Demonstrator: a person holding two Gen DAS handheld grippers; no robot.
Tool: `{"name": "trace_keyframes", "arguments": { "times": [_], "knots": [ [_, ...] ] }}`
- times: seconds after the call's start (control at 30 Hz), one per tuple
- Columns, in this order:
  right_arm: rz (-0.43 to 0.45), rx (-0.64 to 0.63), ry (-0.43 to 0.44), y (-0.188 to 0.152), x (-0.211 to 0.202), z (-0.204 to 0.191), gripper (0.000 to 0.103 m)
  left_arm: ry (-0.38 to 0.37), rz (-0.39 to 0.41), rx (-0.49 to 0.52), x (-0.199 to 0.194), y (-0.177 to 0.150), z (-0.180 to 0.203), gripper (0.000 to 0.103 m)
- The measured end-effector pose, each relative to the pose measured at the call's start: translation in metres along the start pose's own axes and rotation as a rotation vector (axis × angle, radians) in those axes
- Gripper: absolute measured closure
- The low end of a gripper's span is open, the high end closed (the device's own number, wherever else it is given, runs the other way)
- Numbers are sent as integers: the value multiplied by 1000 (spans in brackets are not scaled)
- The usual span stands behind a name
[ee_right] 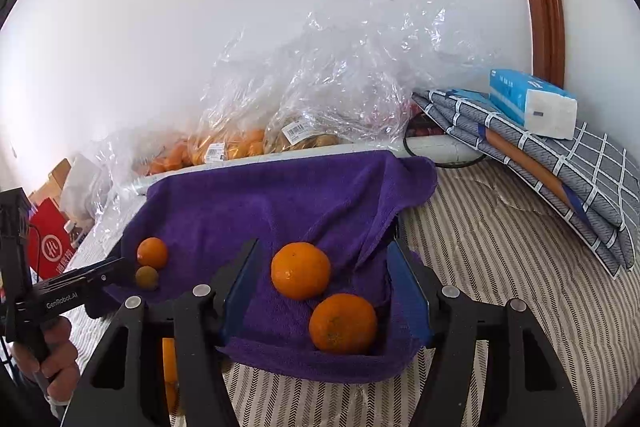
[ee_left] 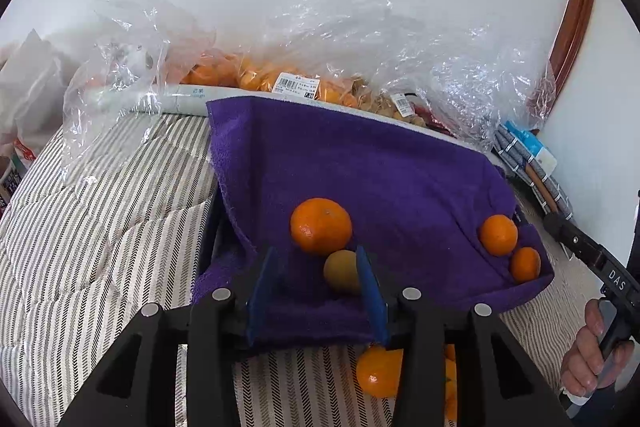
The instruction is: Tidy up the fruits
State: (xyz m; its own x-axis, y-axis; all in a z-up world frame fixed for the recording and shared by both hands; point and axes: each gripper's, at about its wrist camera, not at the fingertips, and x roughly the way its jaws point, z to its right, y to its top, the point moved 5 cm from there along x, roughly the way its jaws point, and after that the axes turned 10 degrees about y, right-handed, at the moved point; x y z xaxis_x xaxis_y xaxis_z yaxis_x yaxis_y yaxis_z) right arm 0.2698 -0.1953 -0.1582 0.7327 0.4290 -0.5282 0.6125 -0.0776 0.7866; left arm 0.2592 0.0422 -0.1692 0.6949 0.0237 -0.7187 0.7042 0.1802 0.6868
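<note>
A purple towel (ee_left: 360, 163) lines a container on the striped bed. On it lie an orange mandarin (ee_left: 321, 225), a small greenish-brown fruit (ee_left: 342, 271), and two more mandarins (ee_left: 498, 235) (ee_left: 525, 263) at the right. My left gripper (ee_left: 320, 267) is open, its right blue pad beside the greenish fruit. In the right wrist view the towel (ee_right: 288, 203) holds two mandarins (ee_right: 301, 270) (ee_right: 343, 323) between the jaws of my open right gripper (ee_right: 324, 259), with a small mandarin (ee_right: 152, 253) and the greenish fruit (ee_right: 146, 277) to the left.
Clear plastic bags of oranges (ee_left: 248, 75) (ee_right: 240, 143) lie along the wall. More mandarins (ee_left: 380, 371) sit on the bed below the towel. Folded grey bedding (ee_right: 560, 163) with a blue tissue pack (ee_right: 532, 103) is at the right. A red box (ee_right: 50, 243) is at the left.
</note>
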Motion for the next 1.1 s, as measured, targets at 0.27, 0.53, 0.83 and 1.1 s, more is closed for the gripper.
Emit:
{"name": "trace_keyframes", "arguments": {
  "times": [0.27,0.53,0.83,1.1],
  "knots": [
    [-71,53,-48,-3,-24,0,41,-25,41,-29,-9,2,-4,57],
    [-153,19,-66,-47,-32,-36,66,10,102,-61,-22,-1,-14,54],
    [-270,-95,-44,-85,-5,-82,76,53,121,-59,-56,-30,-41,53],
    [-308,-111,-50,-83,20,-89,76,83,67,-78,-56,-41,-57,53]
  ]
}}
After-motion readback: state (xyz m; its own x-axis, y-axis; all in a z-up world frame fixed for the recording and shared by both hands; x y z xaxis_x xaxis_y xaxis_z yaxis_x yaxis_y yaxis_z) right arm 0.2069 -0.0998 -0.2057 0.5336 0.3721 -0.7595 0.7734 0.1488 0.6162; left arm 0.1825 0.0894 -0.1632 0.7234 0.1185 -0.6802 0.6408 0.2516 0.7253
